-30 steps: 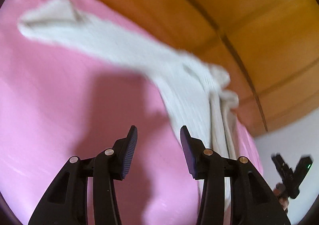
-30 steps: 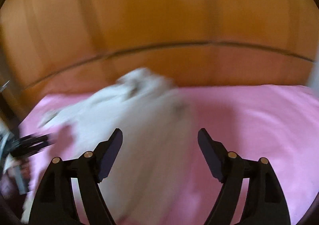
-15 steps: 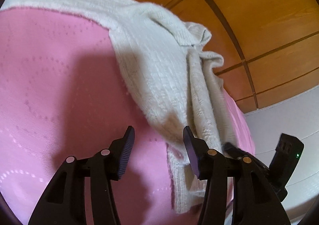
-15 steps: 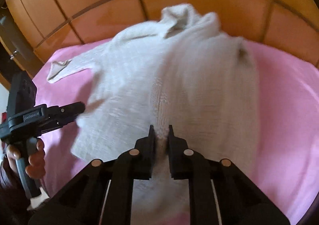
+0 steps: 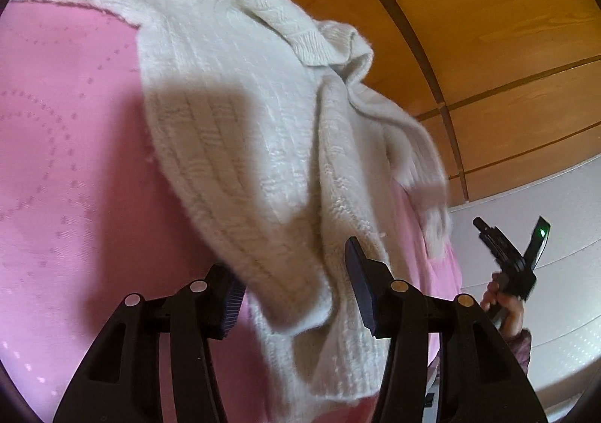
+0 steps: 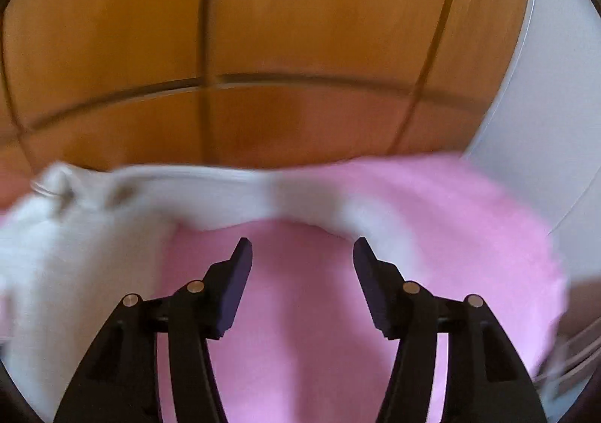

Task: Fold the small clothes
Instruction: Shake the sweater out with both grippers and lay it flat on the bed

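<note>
A small white knitted sweater [image 5: 240, 130] lies on the pink bedspread [image 5: 64, 160], one sleeve stretched to the upper left, the other hanging at the right edge. My left gripper [image 5: 293, 284] is open, and the sweater's hem lies between its fingers. My right gripper [image 6: 302, 269] is open and empty over bare pink cloth; the sweater [image 6: 75, 235] lies blurred to its left with a sleeve [image 6: 319, 197] running across ahead of it. The right gripper also shows in the left wrist view [image 5: 507, 258], held in a hand off the bed's right side.
Orange wooden panelling [image 5: 488, 29] rises right behind the bed. A white wall [image 6: 544, 122] stands at the right. The pink bedspread's right edge [image 6: 552, 273] drops off near the right gripper.
My right gripper has opened, let go of the sweater and swung right. My left gripper has moved closer, so the hem now lies between its fingers.
</note>
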Demonstrator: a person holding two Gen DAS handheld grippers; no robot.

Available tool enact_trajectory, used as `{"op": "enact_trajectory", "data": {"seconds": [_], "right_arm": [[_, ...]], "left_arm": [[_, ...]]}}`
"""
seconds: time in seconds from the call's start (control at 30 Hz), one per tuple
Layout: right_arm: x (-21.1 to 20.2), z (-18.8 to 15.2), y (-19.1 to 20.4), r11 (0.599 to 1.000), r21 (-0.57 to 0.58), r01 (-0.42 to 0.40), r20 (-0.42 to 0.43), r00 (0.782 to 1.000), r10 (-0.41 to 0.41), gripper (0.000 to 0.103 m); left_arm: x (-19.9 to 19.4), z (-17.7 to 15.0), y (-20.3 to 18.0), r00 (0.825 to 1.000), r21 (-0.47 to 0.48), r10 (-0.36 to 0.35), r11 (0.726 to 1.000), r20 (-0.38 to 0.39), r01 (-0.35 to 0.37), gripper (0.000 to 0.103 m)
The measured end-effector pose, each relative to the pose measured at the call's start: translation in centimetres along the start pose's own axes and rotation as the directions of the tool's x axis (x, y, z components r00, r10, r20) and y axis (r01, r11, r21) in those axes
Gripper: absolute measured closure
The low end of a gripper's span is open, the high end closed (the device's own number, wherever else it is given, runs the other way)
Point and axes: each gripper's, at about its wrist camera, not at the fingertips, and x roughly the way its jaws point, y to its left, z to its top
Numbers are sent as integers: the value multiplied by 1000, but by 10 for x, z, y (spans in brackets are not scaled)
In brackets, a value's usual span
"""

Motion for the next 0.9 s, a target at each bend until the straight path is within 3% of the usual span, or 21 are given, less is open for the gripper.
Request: {"op": "enact_trajectory", "data": {"seconds": [0.03,0.1,0.2,0.27,0.3,0.33,0.37,0.4,0.43,0.5,0.6,0.77,0.9], "right_arm": [[0,-10,5,997,14,-76,-31,997,77,47],[3,-39,18,963,67,-263,-118,956,269,47],[20,-100,50,863,191,-467,-268,821,504,47],[30,-124,73,832,239,-500,-321,768,554,50],[29,-133,80,831,241,-502,-319,768,556,51],[22,-135,91,840,203,-503,-303,784,542,73],[17,-134,100,833,194,-518,-313,772,553,90],[14,-131,105,828,196,-525,-318,765,560,90],[-1,-123,112,841,146,-521,-296,788,540,91],[-27,-110,117,847,69,-527,-246,814,527,92],[-68,-96,114,844,-9,-536,-155,835,528,92],[-153,-82,87,832,-96,-546,-25,837,546,92],[-189,-105,68,826,-120,-551,-22,833,553,92]], "left_arm": [[3,1,1,1000,-8,-6,1000,0,6,54],[3,2,6,999,-34,-32,999,5,32,54],[1,5,16,998,-94,-70,993,8,71,65],[-2,5,18,998,-97,-64,993,-3,63,84],[-4,5,17,999,-81,-41,996,-8,40,96],[-9,4,16,999,-67,-31,997,-7,31,97],[-16,5,13,1000,-52,-29,998,0,29,97],[-25,6,9,1000,-33,-28,999,14,28,98],[-36,4,6,999,-10,-24,1000,27,24,98],[-65,8,-5,998,44,-11,999,66,9,99],[-102,11,-11,995,74,-14,997,103,6,99],[-180,9,-8,988,96,-24,995,154,9,99],[-236,-5,11,987,83,4,996,162,-18,99]]}}
